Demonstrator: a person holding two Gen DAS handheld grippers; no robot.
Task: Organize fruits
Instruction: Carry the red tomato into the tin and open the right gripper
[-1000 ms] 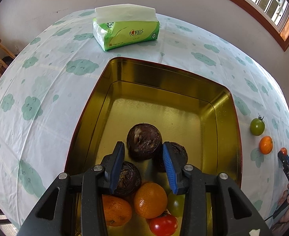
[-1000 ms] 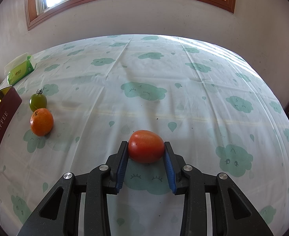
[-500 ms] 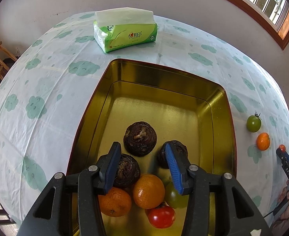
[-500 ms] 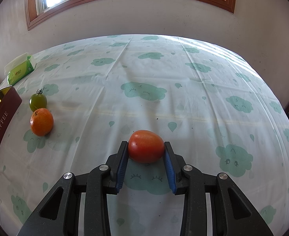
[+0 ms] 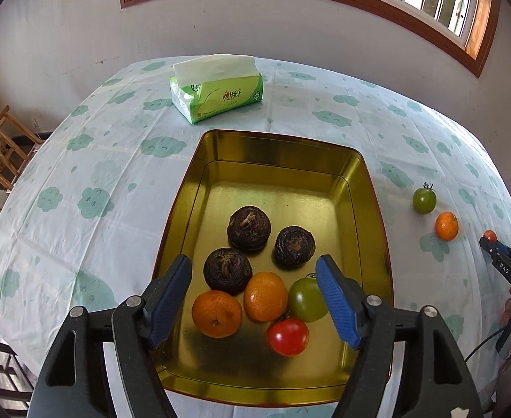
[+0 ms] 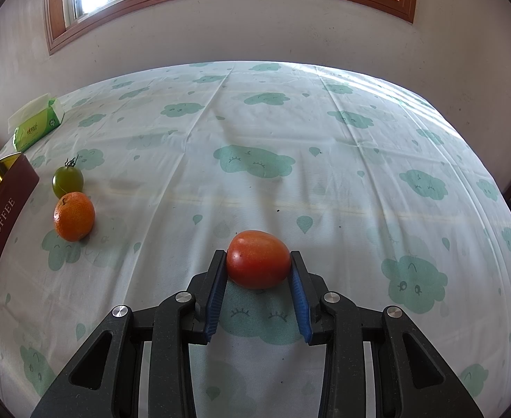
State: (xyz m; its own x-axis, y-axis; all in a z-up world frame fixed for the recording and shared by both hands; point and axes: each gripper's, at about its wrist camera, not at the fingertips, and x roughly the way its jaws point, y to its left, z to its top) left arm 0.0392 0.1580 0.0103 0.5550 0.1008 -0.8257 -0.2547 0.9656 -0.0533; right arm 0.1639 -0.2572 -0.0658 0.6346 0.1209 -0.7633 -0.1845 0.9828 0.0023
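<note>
Widening left gripper (image 5: 255, 299) jaws, nothing between.

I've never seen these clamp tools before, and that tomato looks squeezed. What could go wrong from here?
The right gripper is clamped on a soft red tomato; too much squeeze could bruise or split it. The fruit sits crowded at the near end of the gold tin, so dropping the tomato there may set things rolling. The left gripper, jaws just opened and empty, hangs over that cluster and could bump it.

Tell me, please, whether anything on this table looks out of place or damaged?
Nothing looks damaged or spilled. Only two fruits remain loose on the tablecloth outside the gold tin: a green tomato and an orange touching it. The right tongs grip a red tomato.
</note>
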